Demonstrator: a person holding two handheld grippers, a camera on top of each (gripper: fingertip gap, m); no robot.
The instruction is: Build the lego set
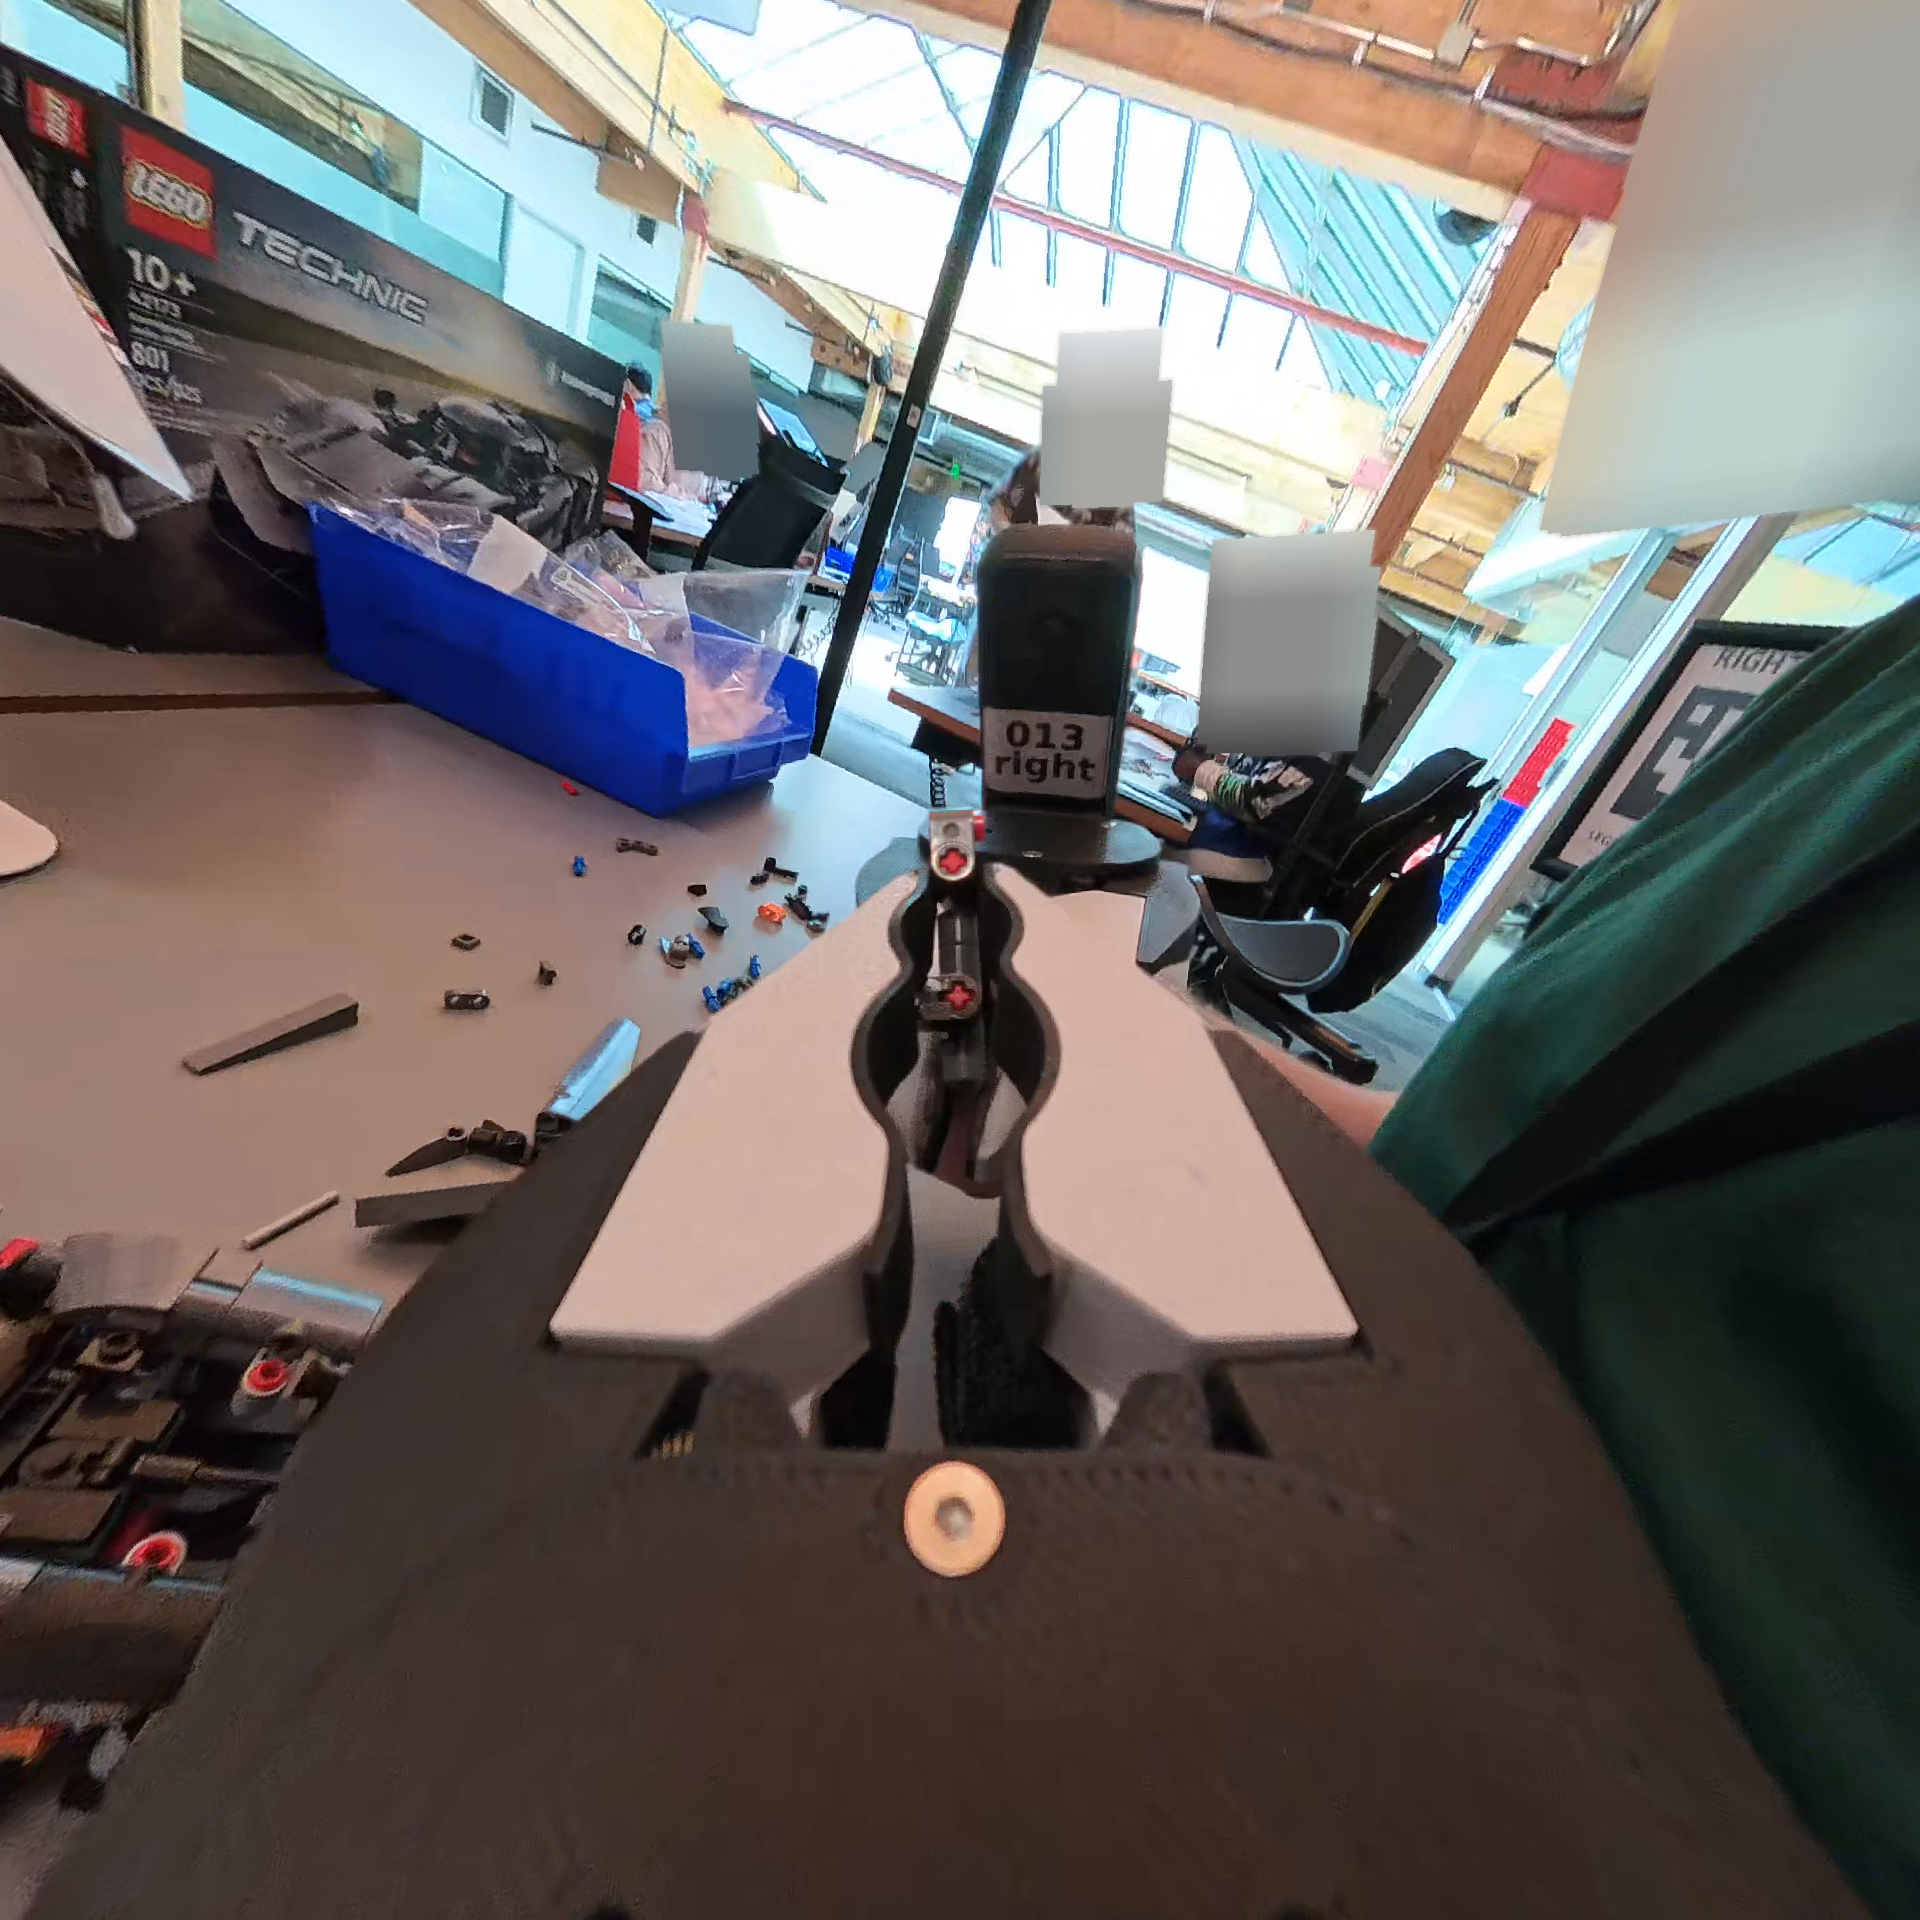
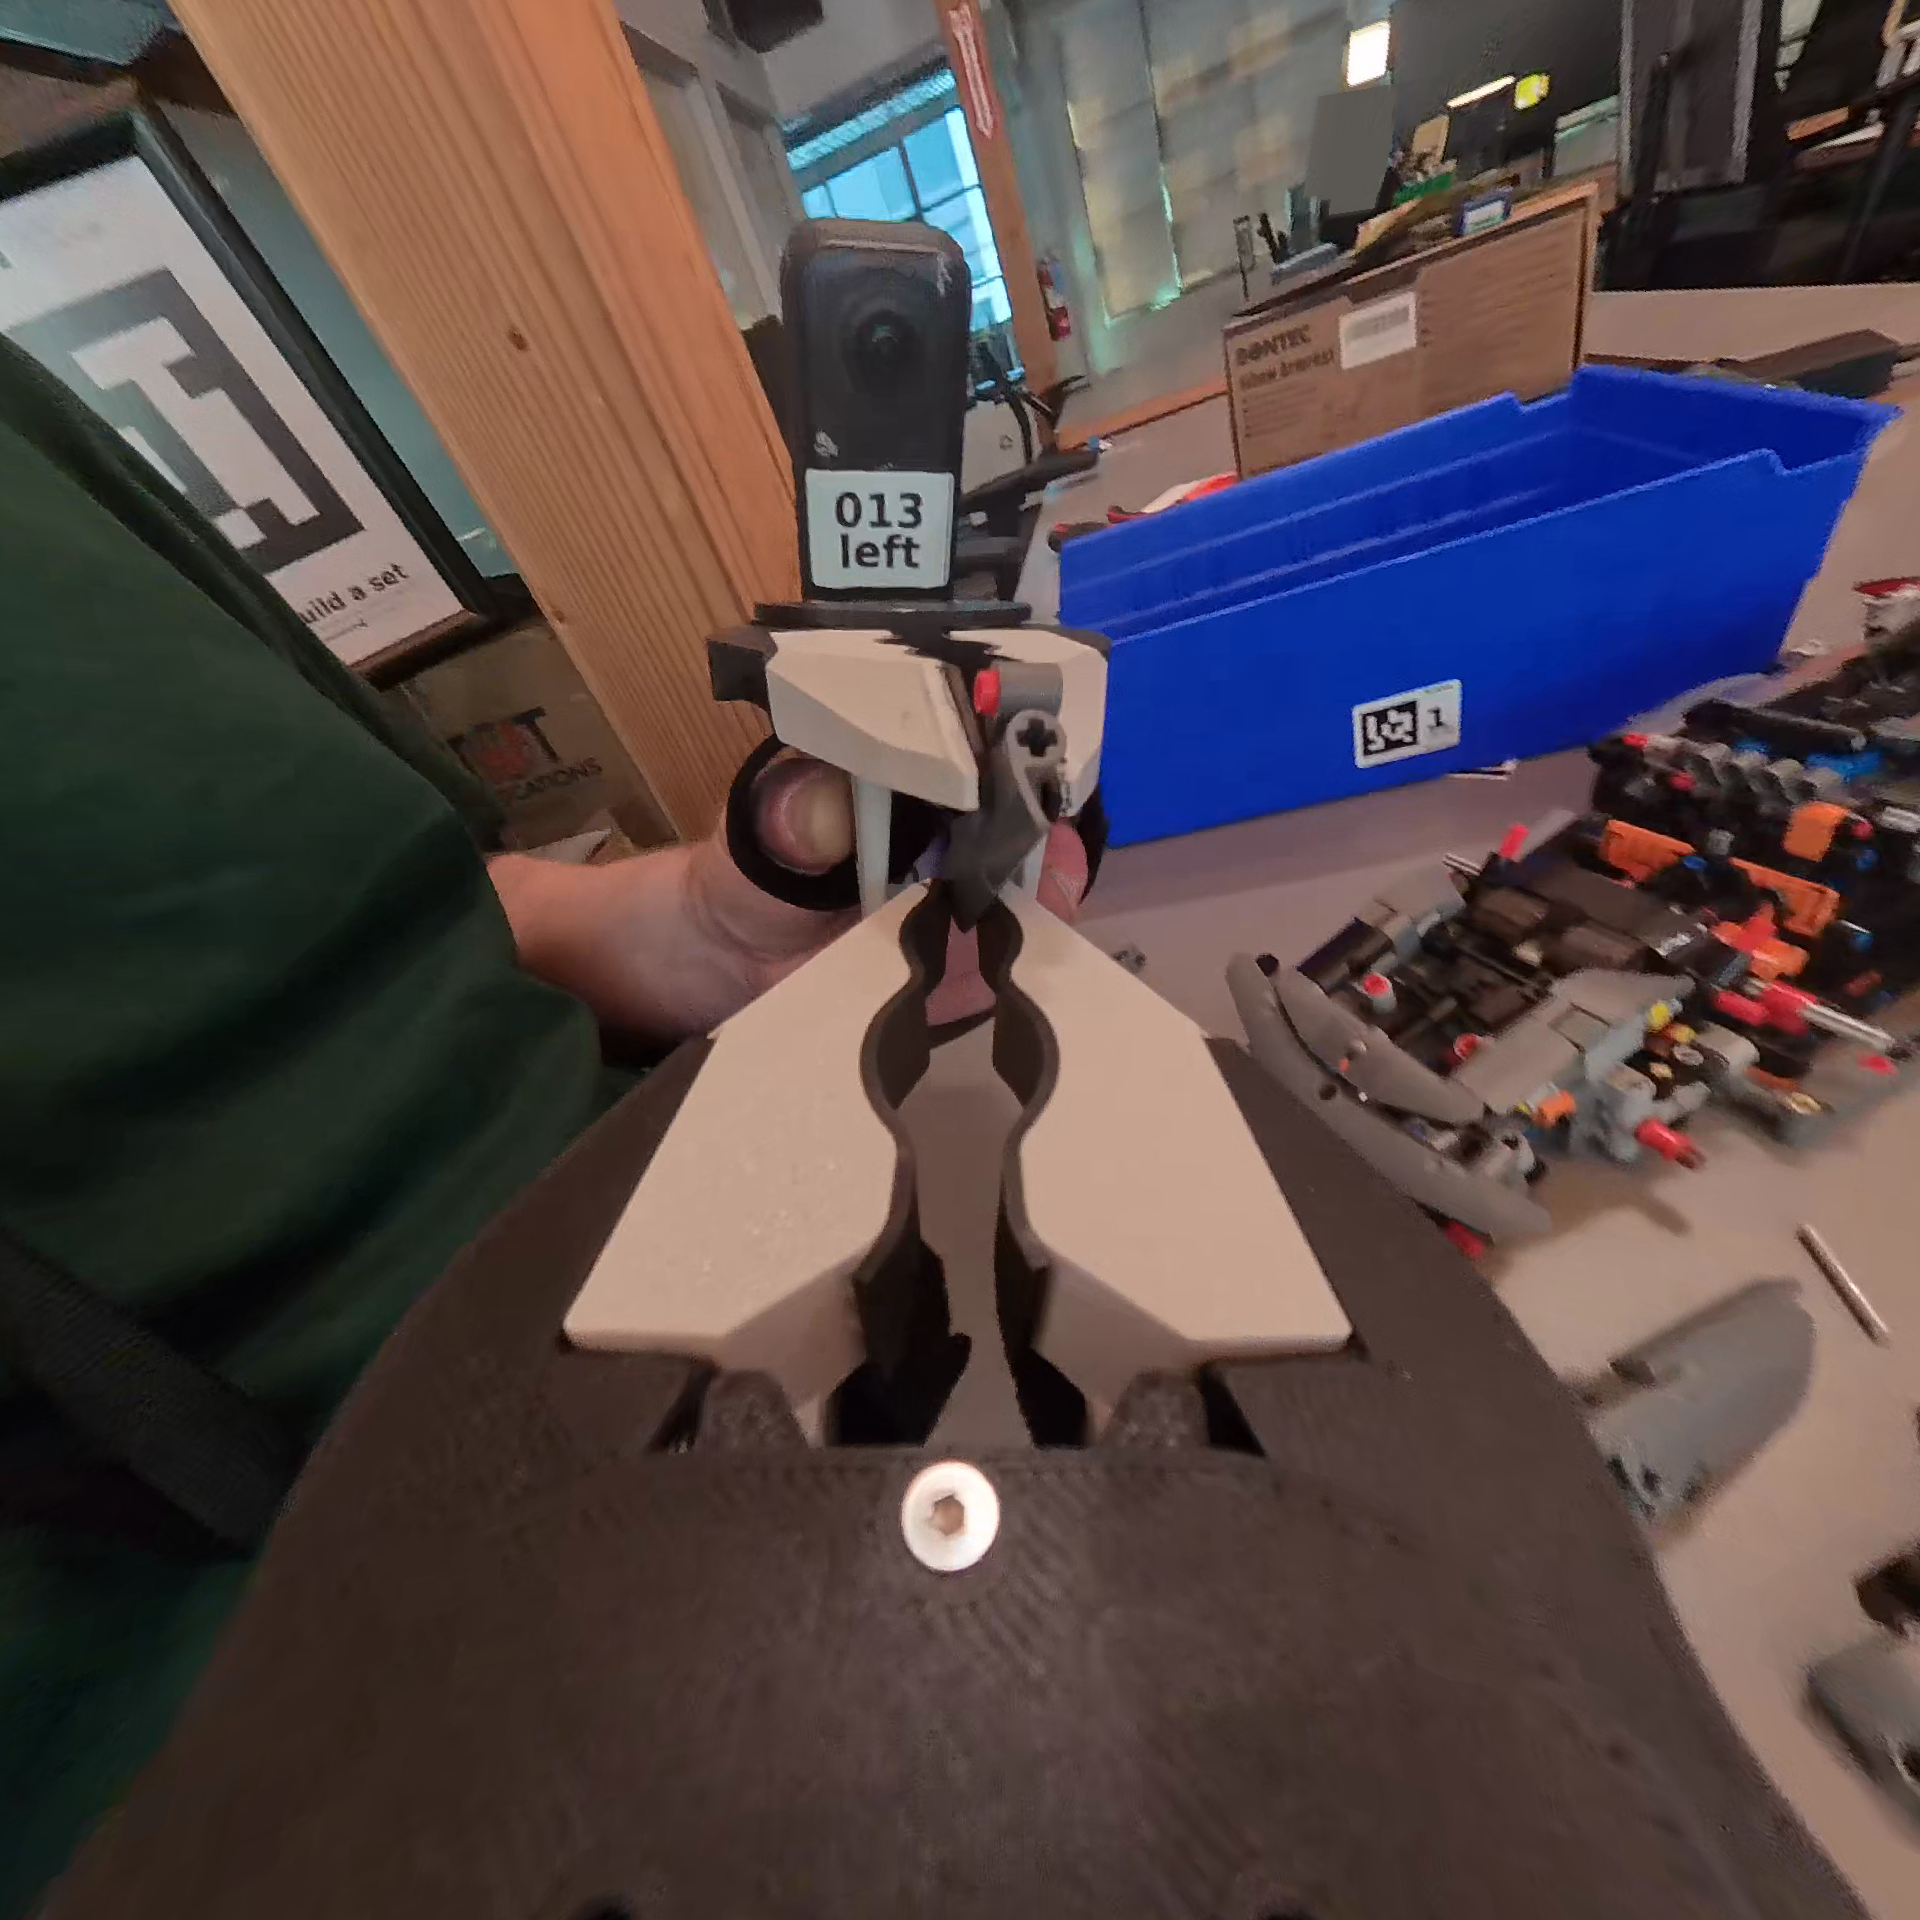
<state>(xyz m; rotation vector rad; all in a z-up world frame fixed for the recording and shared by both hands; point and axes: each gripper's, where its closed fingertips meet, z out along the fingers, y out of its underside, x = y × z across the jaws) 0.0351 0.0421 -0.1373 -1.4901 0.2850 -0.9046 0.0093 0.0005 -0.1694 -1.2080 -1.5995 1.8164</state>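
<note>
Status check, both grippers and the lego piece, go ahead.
Left gripper shut on small grey lego assembly. Right gripper pinching its lower end. Held above table; nothing between them.

Your two wrist cams face each other, really close up. Your left one looks along its jaws over the tabletop [image 1: 260, 810] at the right gripper [image 1: 1044, 831]; your right one looks back at the left gripper [image 2: 987, 748]. Both catch the small grey lego assembly [image 1: 954, 935] between them.

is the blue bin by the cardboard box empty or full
Cannot tell fully: the blue bin shows bare inner walls in the right wrist view, but its floor is hidden behind the near wall.
</note>
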